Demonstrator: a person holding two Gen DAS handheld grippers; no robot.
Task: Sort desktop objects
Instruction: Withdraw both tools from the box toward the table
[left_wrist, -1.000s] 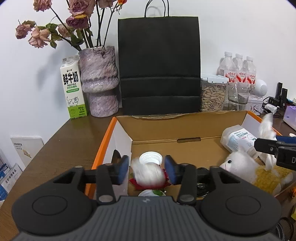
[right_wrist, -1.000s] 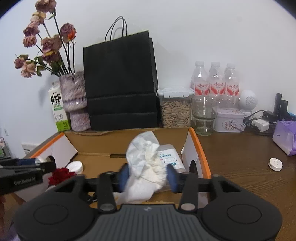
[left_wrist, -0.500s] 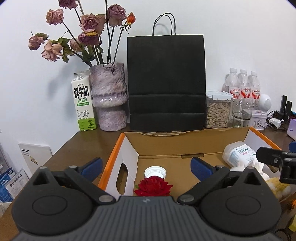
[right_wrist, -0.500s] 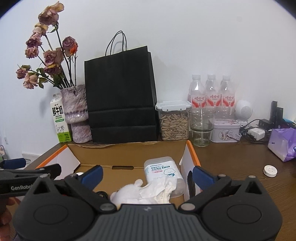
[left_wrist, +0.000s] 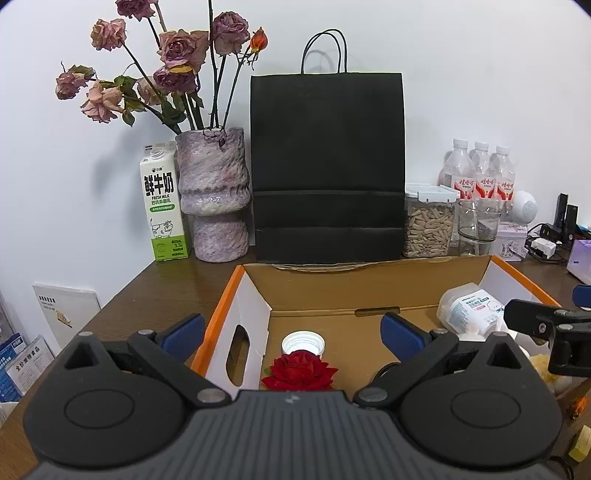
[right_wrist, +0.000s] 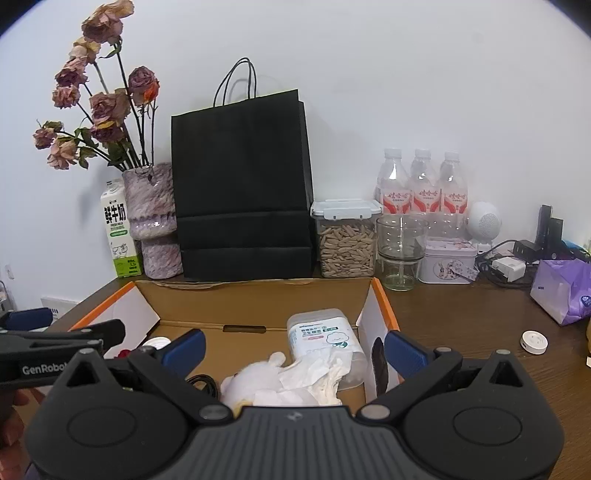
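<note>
Looking across the brown worktop (right_wrist: 461, 317), we see the cardboard box (left_wrist: 347, 291) filling the near middle, in front of a black paper bag (left_wrist: 327, 166). Inside the box lie a wipes container (right_wrist: 325, 339), a white plush toy (right_wrist: 255, 380) with crumpled tissue (right_wrist: 314, 376), a red rose (left_wrist: 300, 372) and a white cap (left_wrist: 303, 342). Both tools are released and empty: our left hand-held gripper (left_wrist: 291, 332) hangs over the box's left end, our right hand-held gripper (right_wrist: 293, 349) over its right end. One small white disc (right_wrist: 533, 341) sits loose on the worktop, right of the box and well apart from it. We judge it the next thing to sort; it lies to the right of the right hand-held gripper, which is the nearer one.
</note>
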